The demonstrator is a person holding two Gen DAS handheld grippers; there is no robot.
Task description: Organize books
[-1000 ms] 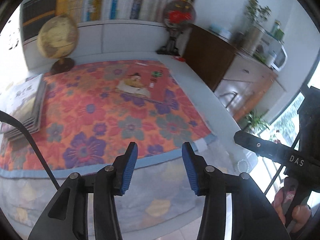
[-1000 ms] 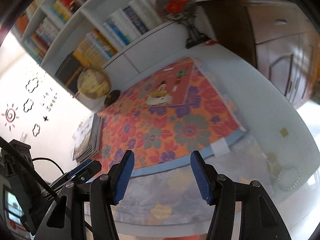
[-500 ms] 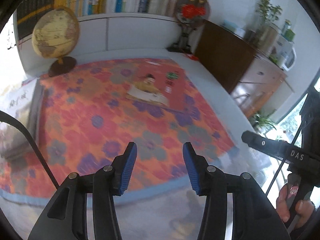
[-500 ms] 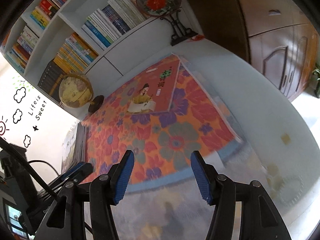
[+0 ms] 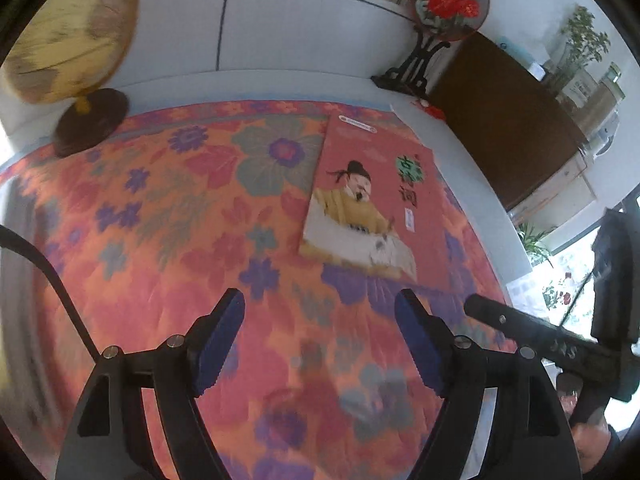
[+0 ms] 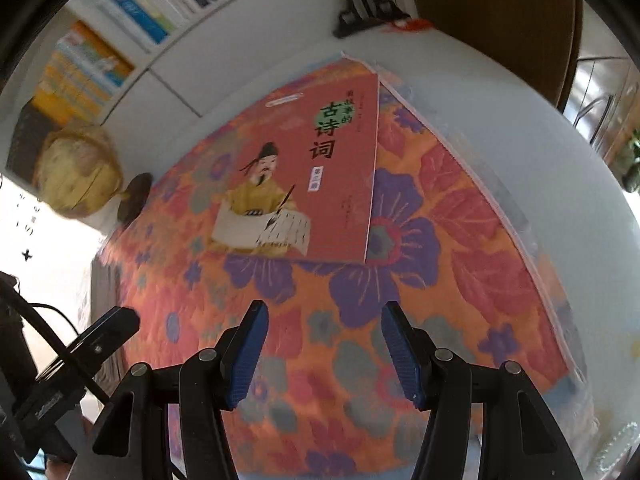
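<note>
Both hand-held grippers, left (image 5: 320, 340) widening and right (image 6: 322, 354) released, hung empty near the red book (image 6: 304, 184); grasping its edge seemed next.

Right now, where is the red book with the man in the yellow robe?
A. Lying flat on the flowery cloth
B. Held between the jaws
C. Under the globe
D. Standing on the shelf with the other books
A: the red book lies flat on the flowery cloth, ahead of both pairs of jaws, with nothing gripping it.
</note>
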